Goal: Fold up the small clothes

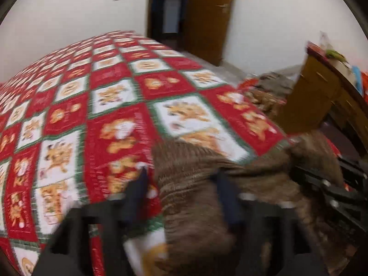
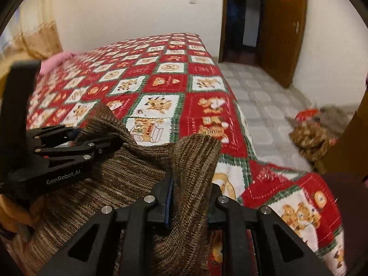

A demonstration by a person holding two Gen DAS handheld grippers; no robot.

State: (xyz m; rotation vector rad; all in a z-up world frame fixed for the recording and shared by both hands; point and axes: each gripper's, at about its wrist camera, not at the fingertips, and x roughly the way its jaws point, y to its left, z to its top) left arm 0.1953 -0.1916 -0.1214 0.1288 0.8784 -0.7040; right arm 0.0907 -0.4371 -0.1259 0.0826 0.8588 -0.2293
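A brown ribbed knit garment lies over the near corner of the bed with the red, white and green patchwork cover. My right gripper is shut on a fold of the knit, which passes between its fingers. My left gripper has the knit between its fingers; in the right wrist view it is closed on the garment's left part. Both hold the cloth just above the cover. The left wrist view is blurred by motion.
A pink cloth lies at the bed's far left edge. A pile of clothes sits on the tiled floor to the right of the bed. A wooden cabinet stands at the right. A brown door is open behind.
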